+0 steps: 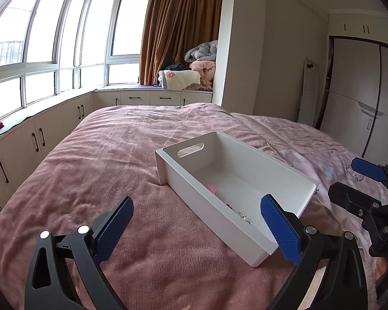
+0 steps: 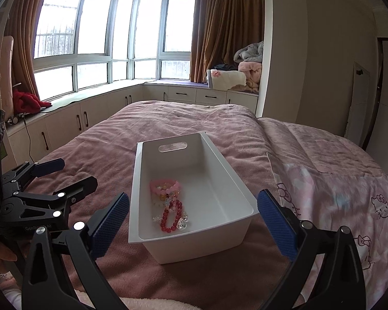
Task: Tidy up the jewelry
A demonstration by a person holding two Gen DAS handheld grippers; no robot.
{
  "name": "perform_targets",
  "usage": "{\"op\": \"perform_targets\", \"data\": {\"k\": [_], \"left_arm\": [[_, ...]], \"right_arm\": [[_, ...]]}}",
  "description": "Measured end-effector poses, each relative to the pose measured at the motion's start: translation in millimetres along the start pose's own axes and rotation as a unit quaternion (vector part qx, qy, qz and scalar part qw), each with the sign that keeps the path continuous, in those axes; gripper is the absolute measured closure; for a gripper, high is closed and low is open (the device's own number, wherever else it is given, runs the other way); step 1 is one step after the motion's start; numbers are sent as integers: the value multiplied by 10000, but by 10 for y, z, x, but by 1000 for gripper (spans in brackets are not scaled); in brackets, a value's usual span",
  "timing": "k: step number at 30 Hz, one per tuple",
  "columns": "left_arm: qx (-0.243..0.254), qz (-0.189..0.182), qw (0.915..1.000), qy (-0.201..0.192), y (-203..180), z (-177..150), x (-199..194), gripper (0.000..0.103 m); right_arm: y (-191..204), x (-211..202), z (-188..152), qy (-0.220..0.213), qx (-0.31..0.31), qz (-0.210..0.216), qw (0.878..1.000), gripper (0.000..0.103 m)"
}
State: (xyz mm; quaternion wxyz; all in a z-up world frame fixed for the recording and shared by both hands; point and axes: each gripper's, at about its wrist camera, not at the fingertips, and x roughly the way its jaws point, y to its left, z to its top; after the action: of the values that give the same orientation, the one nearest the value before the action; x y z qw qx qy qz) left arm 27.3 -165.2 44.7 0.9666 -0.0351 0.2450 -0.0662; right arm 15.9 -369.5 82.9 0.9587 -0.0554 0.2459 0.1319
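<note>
Right hand-held gripper (image 2: pixel 192 222): released, empty, just before bin (image 2: pixel 194 248).
Left hand-held gripper (image 1: pixel 195 228): released too.
Bracelets (image 2: pixel 169 204): light, slippery beads; pinch one strand.

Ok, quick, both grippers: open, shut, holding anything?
Left gripper: open, holding nothing.
Right gripper: open, holding nothing; the bracelets lie in the white bin.

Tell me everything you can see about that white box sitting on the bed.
The white box is a long, open-topped bin, smooth like plastic, with rounded corners and a slot handle cut in its far end wall. It sits upright on the pink bedspread, touched by neither gripper. Inside, near its close end, lie a pink bead bracelet, a red bead bracelet and a few small clear pieces.
</note>
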Motion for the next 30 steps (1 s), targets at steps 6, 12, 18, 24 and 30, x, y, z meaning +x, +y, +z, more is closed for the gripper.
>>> {"op": "perform_targets", "data": {"k": [6, 12, 18, 24, 30], "left_arm": [[253, 137, 9995, 130, -159, -138, 64, 4], [222, 220, 9990, 304, -236, -238, 128, 4], [358, 292, 9985, 280, -323, -264, 116, 4], [310, 335, 9986, 267, -340, -251, 87, 4], [234, 324, 9988, 293, -319, -254, 92, 4]], "right_arm": [[-10, 86, -94, 253, -5, 17, 9997, 5], [-77, 64, -120, 183, 141, 61, 9997, 5], [-104, 48, -156, 189, 180, 143, 9996, 5], [-110, 18, -226, 180, 84, 171, 9997, 5], [-73, -22, -332, 141, -113, 122, 9998, 5]]}}
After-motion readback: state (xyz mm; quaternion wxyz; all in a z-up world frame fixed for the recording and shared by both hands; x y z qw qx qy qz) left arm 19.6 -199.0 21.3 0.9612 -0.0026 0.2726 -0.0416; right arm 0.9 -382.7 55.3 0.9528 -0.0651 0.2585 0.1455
